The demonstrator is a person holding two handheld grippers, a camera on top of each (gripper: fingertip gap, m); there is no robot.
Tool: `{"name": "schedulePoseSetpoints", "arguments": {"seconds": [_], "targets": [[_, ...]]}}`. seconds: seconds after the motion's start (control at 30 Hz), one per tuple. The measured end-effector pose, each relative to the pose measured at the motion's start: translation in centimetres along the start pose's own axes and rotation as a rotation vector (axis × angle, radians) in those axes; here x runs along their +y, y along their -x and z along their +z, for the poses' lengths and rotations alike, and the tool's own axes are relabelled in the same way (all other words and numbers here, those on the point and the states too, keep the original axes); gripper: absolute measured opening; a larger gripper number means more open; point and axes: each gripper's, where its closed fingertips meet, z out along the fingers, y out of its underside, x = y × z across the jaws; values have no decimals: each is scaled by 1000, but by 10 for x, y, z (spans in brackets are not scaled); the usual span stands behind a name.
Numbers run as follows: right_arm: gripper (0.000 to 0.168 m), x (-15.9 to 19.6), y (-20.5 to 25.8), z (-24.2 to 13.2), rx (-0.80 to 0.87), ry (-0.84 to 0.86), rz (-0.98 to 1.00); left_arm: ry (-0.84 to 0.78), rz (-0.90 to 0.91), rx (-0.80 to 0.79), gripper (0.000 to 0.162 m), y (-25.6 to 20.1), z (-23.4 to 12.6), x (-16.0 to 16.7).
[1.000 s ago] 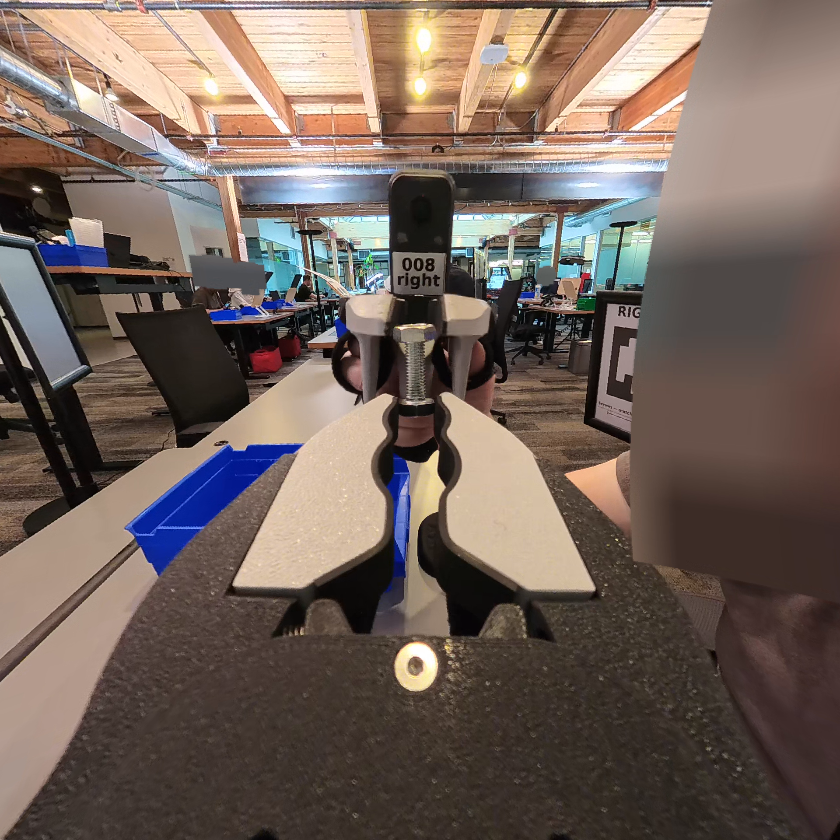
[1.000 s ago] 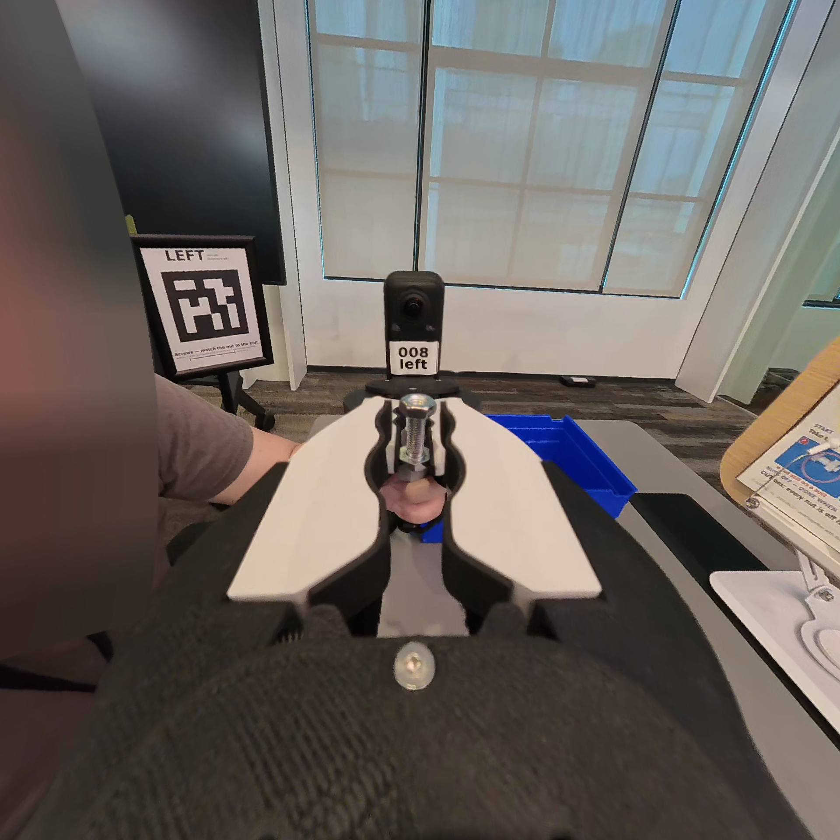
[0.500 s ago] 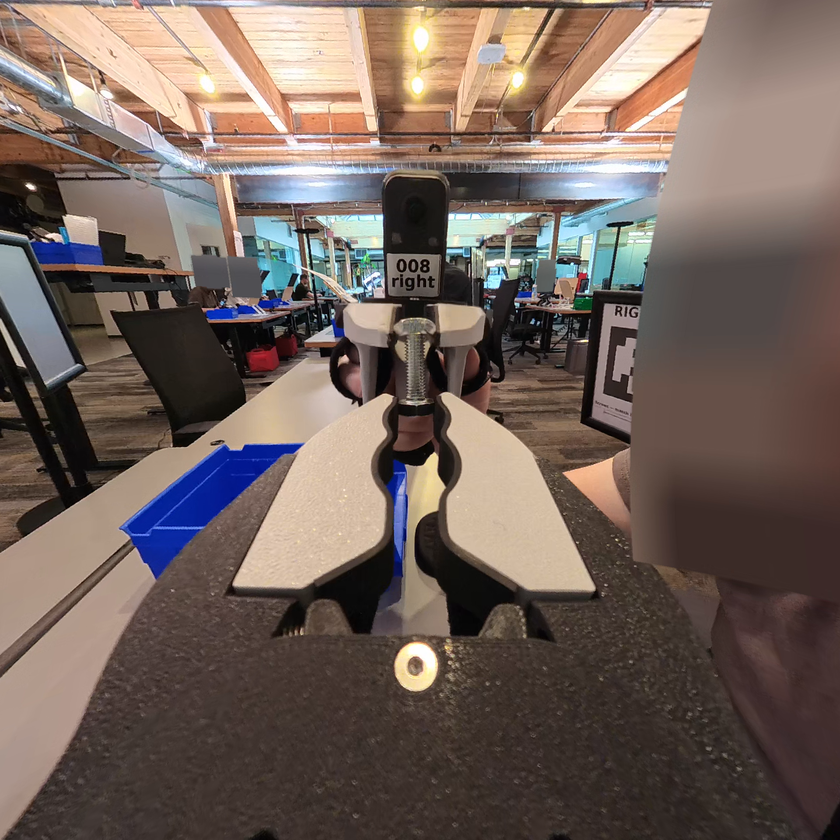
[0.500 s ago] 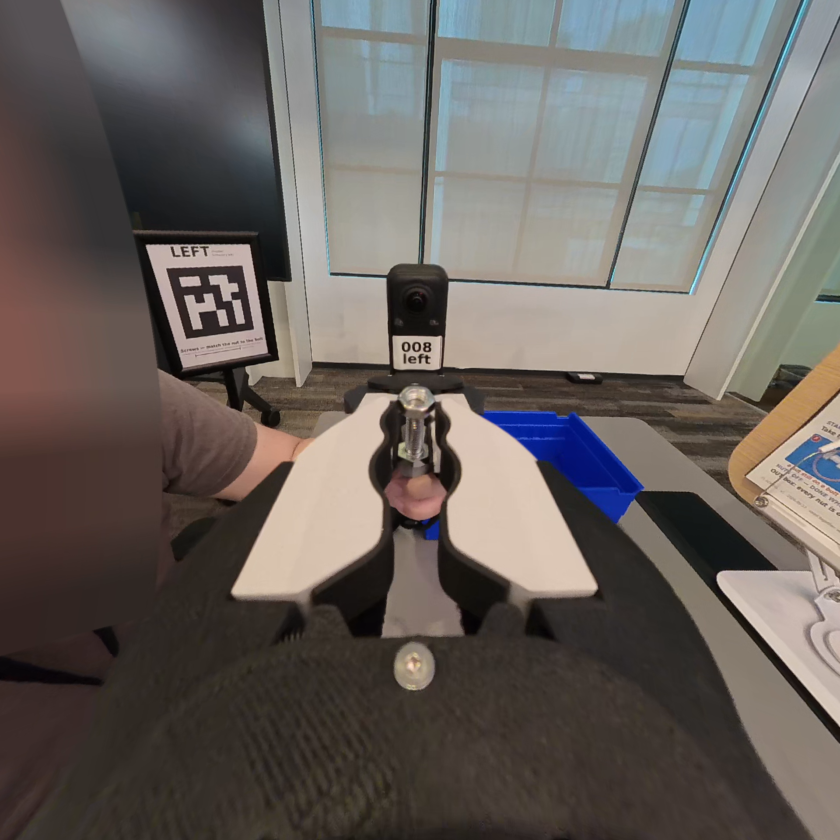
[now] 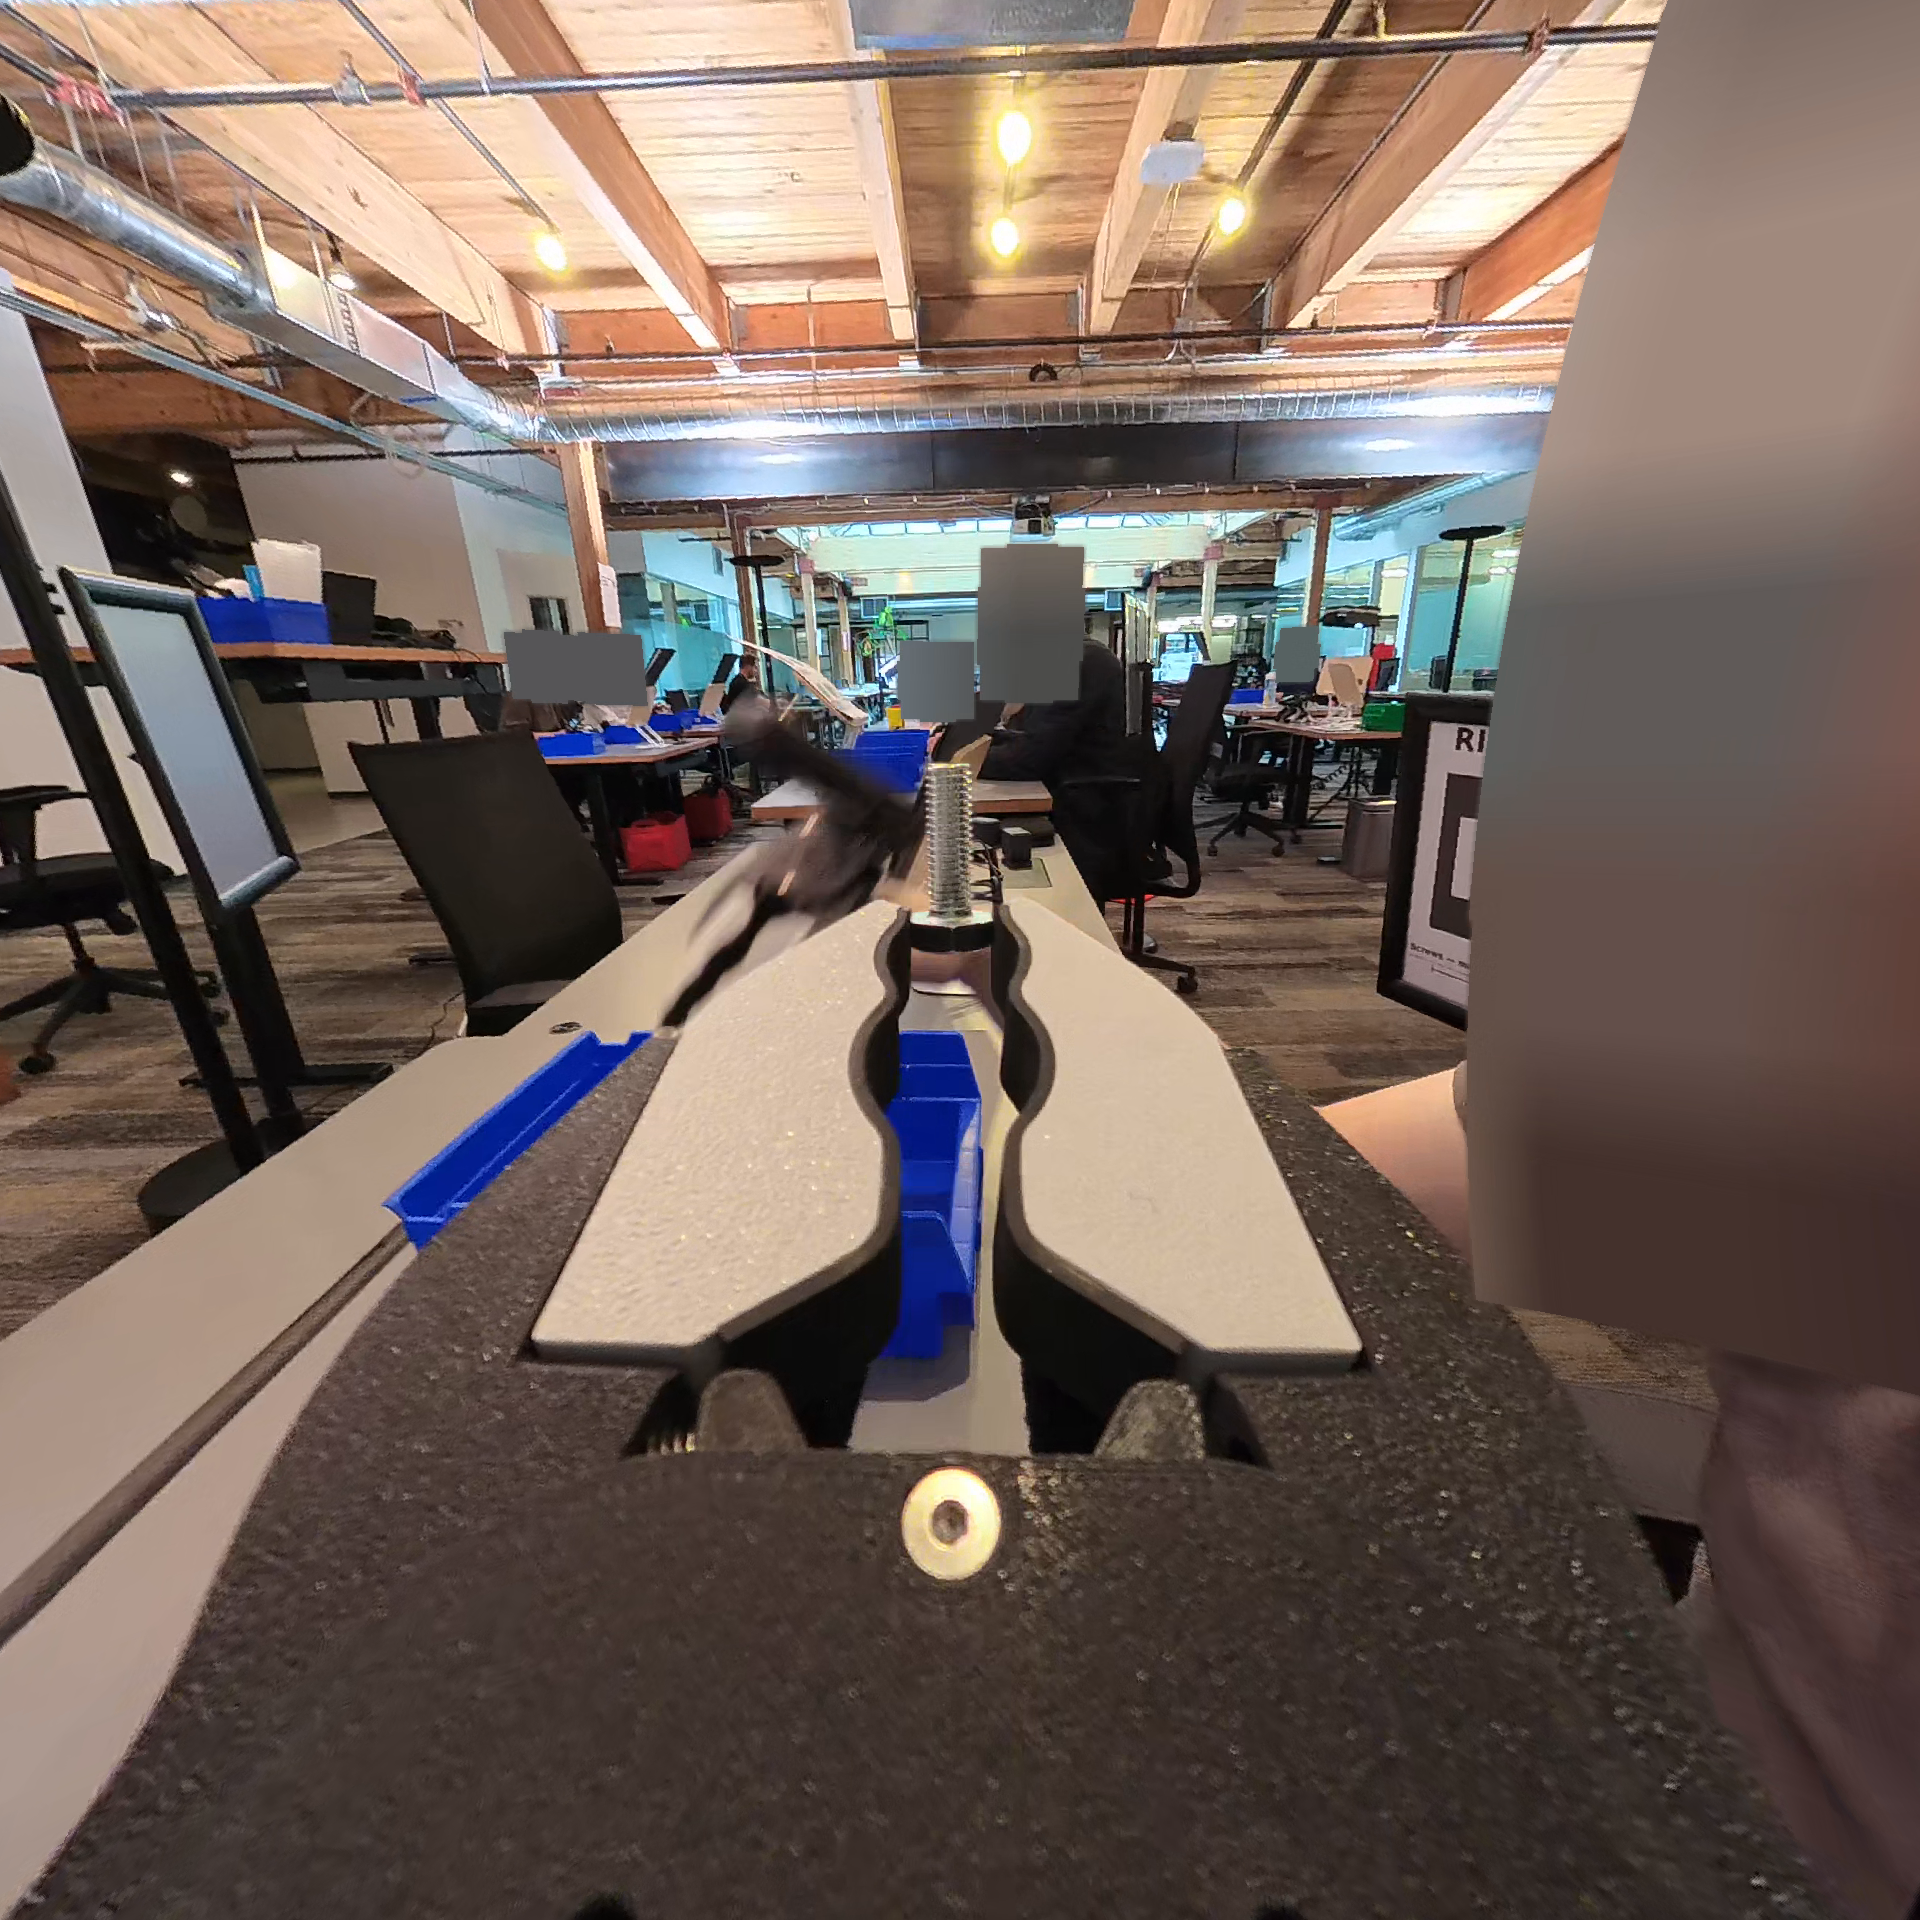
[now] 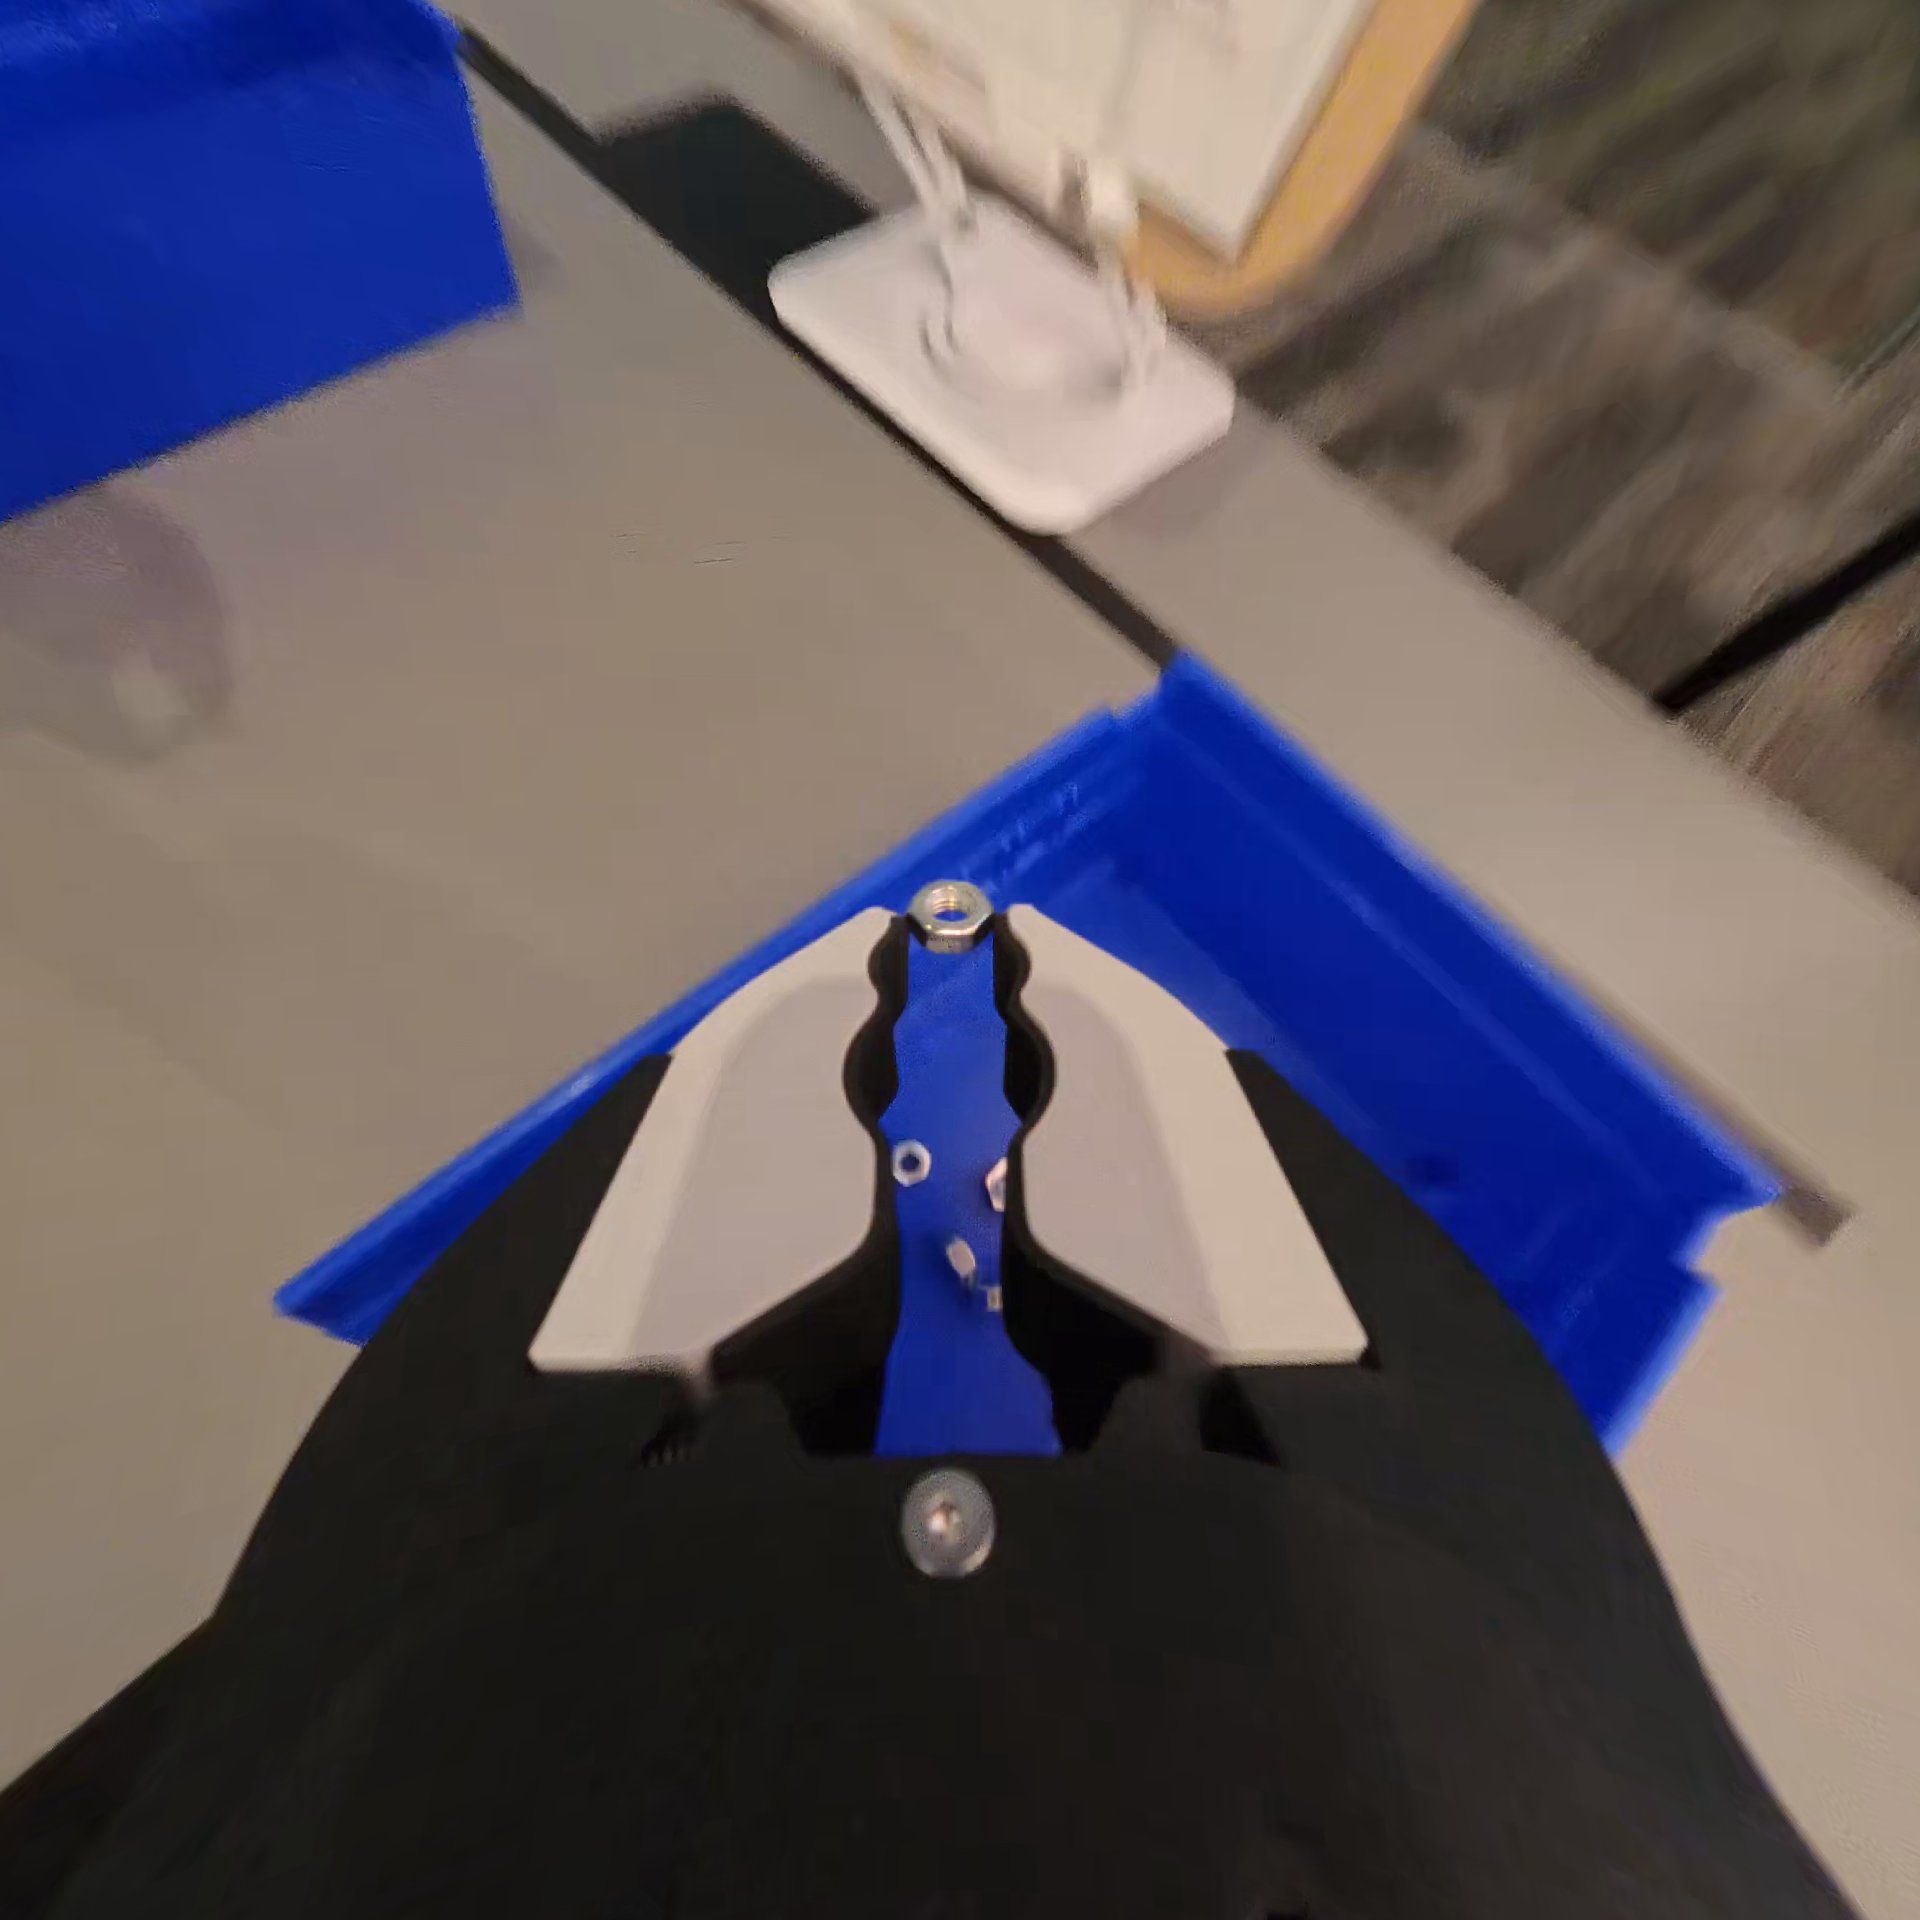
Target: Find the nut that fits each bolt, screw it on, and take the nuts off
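Observation:
My left gripper (image 5: 948,927) is shut on the head end of a silver bolt (image 5: 948,836). The bolt stands upright above the tips with its bare threaded end up. A dark blurred shape (image 5: 805,868) just left of the bolt looks like the other gripper. In the right wrist view, my right gripper (image 6: 947,914) is shut on a small silver hex nut (image 6: 947,921), pinched at the very tips. It hangs above a blue bin (image 6: 1351,935). Several loose nuts (image 6: 910,1162) lie on the bin floor under the jaws. This view is motion-blurred.
A second blue bin (image 6: 208,208) and a white stand base (image 6: 997,395) are on the grey table (image 6: 520,727) beyond. In the left wrist view a blue bin (image 5: 499,1132) sits below the fingers, and a person's arm (image 5: 1392,1153) is at the right. Some 30 cm of space lies between my two pairs of fingers.
The right gripper held the nut on the bolt's top end, facing the left gripper. It has now swung away and down over the blue bin with the nut. The bolt's thread end is bare.

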Motion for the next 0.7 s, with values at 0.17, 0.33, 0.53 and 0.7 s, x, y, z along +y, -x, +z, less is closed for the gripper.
{"name": "schedulePoseSetpoints", "arguments": {"seconds": [0.17,0.33,0.53,0.7], "targets": [[17,79,-31,58,37,308,159,0,13,-4,14,0,-3,-4],[17,113,-24,79,31,512,178,7,14,-2,14,1,-4,-2],[25,132,-21,83,25,619,154,11,13,-3,14,0,-3,2],[29,99,-29,59,65,482,168,23,18,-11,14,2,0,9]]}}
